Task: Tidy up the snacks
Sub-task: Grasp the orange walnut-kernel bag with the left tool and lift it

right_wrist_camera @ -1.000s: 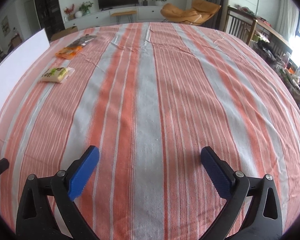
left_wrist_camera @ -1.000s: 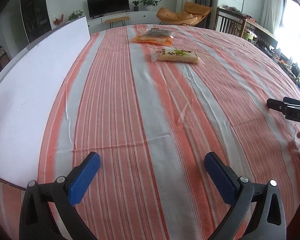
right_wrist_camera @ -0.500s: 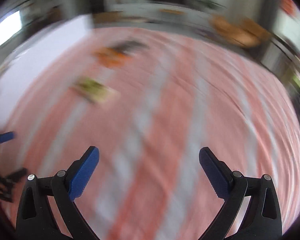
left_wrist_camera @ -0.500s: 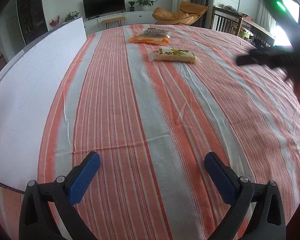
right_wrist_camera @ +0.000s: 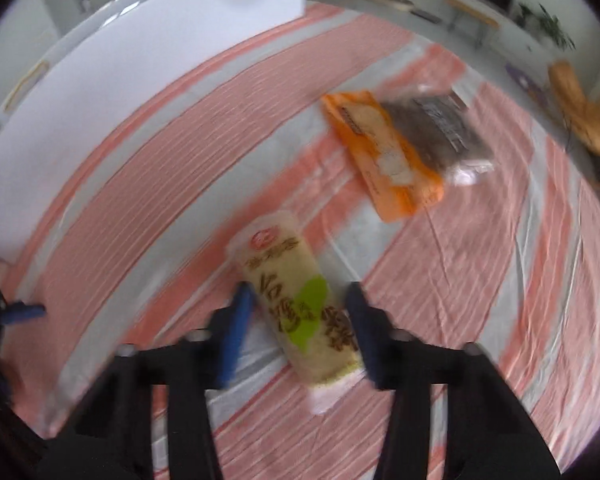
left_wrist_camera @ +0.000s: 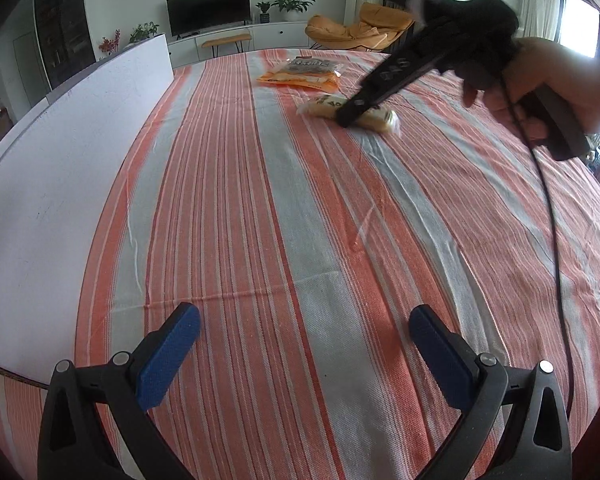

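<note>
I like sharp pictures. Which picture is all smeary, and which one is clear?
The right wrist view is smeary: the yellow-green snack pack and the right gripper look streaked. The left wrist view is sharp: crisp tablecloth stripes, crisp left gripper.

Right gripper fingers spread, straddling cream rice-cracker packet lying on striped worktop; contact unclear through blur; orange snack bag ahead and right of fingers, dark packet just beside it; white board far left.
</note>
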Demonstrator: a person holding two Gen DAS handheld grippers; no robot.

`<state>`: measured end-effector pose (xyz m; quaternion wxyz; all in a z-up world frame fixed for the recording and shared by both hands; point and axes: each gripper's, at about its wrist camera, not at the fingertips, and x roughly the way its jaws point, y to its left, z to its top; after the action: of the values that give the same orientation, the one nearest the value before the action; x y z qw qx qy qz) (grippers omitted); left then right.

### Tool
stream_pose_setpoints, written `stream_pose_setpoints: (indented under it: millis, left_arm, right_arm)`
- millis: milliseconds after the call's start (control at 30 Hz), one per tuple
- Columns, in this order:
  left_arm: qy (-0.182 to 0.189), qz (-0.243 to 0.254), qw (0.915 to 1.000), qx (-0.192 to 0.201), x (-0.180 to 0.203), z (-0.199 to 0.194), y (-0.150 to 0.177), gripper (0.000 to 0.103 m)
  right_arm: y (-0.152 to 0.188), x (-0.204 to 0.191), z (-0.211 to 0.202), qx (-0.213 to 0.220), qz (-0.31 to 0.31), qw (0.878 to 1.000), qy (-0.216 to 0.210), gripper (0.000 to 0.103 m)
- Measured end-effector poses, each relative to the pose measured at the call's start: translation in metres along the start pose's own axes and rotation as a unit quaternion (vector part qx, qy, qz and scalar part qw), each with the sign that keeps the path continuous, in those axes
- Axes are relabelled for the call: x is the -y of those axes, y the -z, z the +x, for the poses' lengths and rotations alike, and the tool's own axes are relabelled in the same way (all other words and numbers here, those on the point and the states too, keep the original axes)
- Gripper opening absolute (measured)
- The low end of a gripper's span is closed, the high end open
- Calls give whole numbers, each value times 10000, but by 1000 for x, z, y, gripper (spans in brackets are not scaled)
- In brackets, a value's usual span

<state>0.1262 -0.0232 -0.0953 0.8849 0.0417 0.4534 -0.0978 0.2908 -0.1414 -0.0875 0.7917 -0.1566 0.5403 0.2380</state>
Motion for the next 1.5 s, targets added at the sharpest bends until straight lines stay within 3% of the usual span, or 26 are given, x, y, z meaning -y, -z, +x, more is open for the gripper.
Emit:
stream_pose_setpoints:
  millis: [67, 200, 367, 567, 667, 733, 833, 900, 967, 1067, 1167, 1333, 1500]
  left_arm:
    - [-1, -1, 10000, -1, 0, 0, -1, 103]
    - [-1, 0, 10000, 0, 0, 0, -1, 103]
    - [-2, 1, 10000, 2, 0, 0, -1, 103]
    - [0, 2, 10000, 3, 0, 0, -1, 103]
    - [-5, 6, 10000, 3, 0, 1, -1, 103]
    - [-14, 11, 10000, 4, 1, 1, -1, 103]
    - [-17, 12, 10000, 4, 0, 1, -2, 103]
    - [17, 65, 9999, -131, 0, 2, -6, 103]
    - [177, 97, 9986, -494, -3, 11, -29, 103]
    - [486, -110, 9982, -327, -12, 12, -87, 103]
    - [867, 225, 9953, -359, -8, 23, -162, 103]
    - [394, 854, 9931, -707, 5, 90, -258, 103]
    - [412, 986, 9901, -910, 9, 151, -307, 103]
  right_arm:
    - [11, 4, -6, -37, 121, 9999, -56, 31]
    - [57, 10, -26, 71, 649, 9973, 333, 31]
    - [145, 24, -67, 656, 1588, 9773, 1242, 31]
    - [198, 54, -85, 1169, 2440, 9543, 1274, 33]
    - [199, 51, -80, 1402, 2482, 9498, 1286, 49]
    - [196, 47, -76, 1637, 2544, 9455, 1202, 75]
    - [181, 41, -64, 1486, 2451, 9468, 1461, 90]
    - [176, 37, -59, 1355, 2344, 9486, 1636, 92]
    - [179, 39, -59, 1358, 2368, 9484, 1612, 93]
    - [180, 40, -60, 1365, 2395, 9477, 1609, 93]
    - [181, 39, -60, 1366, 2396, 9476, 1610, 93]
    - [182, 36, -60, 1371, 2398, 9476, 1606, 93]
    - [183, 37, -60, 1375, 2402, 9475, 1599, 94]
